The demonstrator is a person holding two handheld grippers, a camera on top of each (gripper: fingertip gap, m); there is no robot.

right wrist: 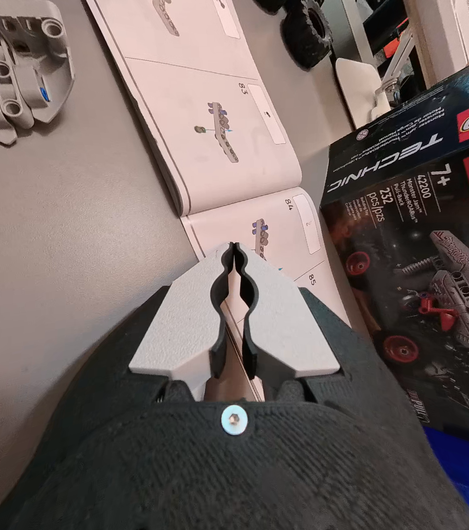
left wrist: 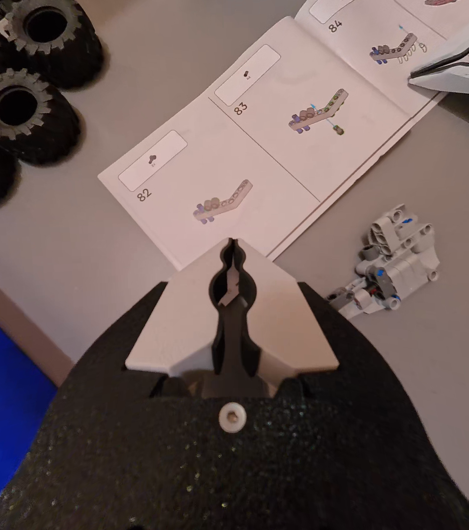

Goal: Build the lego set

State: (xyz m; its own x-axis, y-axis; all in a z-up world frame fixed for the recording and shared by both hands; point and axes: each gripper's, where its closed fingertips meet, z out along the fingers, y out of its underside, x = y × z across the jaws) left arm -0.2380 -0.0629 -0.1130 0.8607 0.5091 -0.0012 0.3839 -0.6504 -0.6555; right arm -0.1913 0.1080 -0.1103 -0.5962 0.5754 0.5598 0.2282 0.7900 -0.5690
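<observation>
1. The left gripper [left wrist: 231, 241] is clenched, with its tips together over the near edge of the instruction booklet [left wrist: 256, 137]. A small pale piece [left wrist: 231, 289] shows in the round hollow between its jaws; I cannot tell whether it is a lego part that is gripped there.
2. In the left wrist view the booklet lies open on the grey table [left wrist: 112, 100], running from the centre toward 1 o'clock.
3. The grey lego assembly [left wrist: 391, 263] lies on the table at 3 o'clock, just beside the booklet's lower edge and apart from the gripper. It has small blue pins.
4. Several black toothed tyres [left wrist: 18, 106] stand close together at 10 o'clock, well apart from the booklet.
5. The other gripper's pale finger [left wrist: 462, 71] shows at 2 o'clock, over the far page.
6. The right gripper [right wrist: 233, 243] is also clenched and holds nothing that I can see; its tips are over the nearer page of the booklet [right wrist: 213, 94].
7. In the right wrist view the grey assembly [right wrist: 18, 71] is at 10 o'clock, near the booklet.
8. The dark lego box [right wrist: 416, 258] stands at 3 o'clock, just beside the booklet.
9. A black tyre [right wrist: 307, 37] is at 1 o'clock, beyond the booklet.
</observation>
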